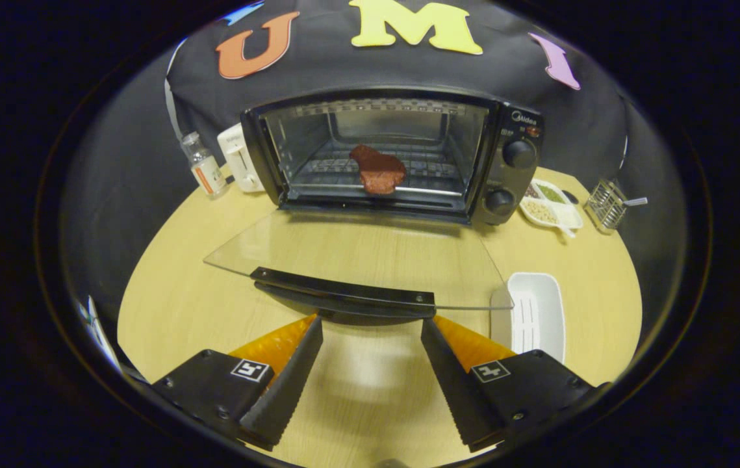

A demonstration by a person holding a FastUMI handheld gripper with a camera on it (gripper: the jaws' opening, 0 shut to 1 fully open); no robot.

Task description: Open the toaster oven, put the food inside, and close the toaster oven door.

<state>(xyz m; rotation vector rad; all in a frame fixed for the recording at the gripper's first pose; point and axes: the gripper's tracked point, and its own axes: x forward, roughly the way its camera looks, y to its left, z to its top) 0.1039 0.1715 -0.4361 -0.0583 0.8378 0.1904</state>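
The black toaster oven [506, 140] stands at the back of the round wooden table with its door folded down flat. A reddish-brown piece of food [378, 170] lies on the wire rack inside the cavity. The glass door [357, 250] stretches toward me, and its dark handle bar [344, 296] lies just ahead of my fingertips. My gripper [371, 322] is open, its fingers spread wide below the handle with only bare table between them. An empty white dish [534, 315] sits beside the right finger.
Left of the oven stand a small clear bottle [203, 164] and a white appliance [240, 158]. Right of it lie a white divided tray of beans and seeds [550, 205] and a small wire basket [605, 205]. The wooden table [168, 273] curves away on both sides.
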